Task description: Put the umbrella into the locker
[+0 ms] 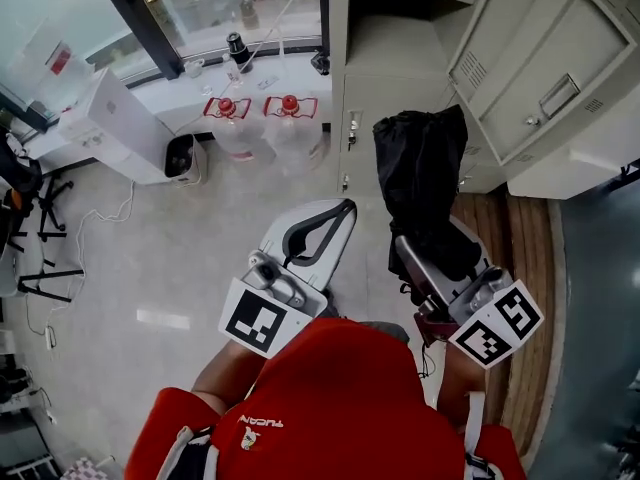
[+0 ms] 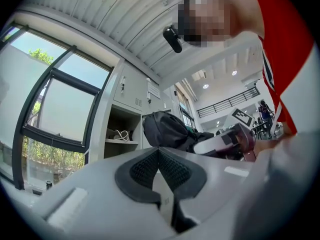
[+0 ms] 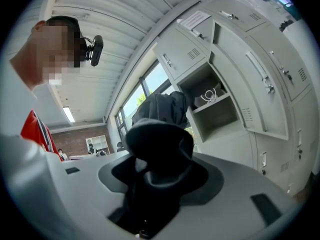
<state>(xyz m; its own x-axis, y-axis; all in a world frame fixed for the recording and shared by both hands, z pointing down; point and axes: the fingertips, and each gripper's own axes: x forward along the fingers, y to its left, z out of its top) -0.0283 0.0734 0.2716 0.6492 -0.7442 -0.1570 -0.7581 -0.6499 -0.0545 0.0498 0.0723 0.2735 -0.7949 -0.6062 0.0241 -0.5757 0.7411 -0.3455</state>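
**Umbrella gripped, outside locker**

My right hand-held gripper (image 1: 415, 253) is pinching the folded black umbrella (image 1: 420, 168), and its bundle sticks out beyond the jaw tips. My left hand-held gripper (image 1: 345, 213), just beside the right, has its jaws pressed together with nothing between them. The locker (image 1: 385, 68) stands ahead of both. One compartment (image 3: 215, 109) is open beyond the umbrella, with a white cable (image 3: 210, 95) on its shelf.

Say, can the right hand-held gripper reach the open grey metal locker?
Probably yes: nothing stands between the open grey metal locker and the right hand-held gripper holding the black fabric umbrella.
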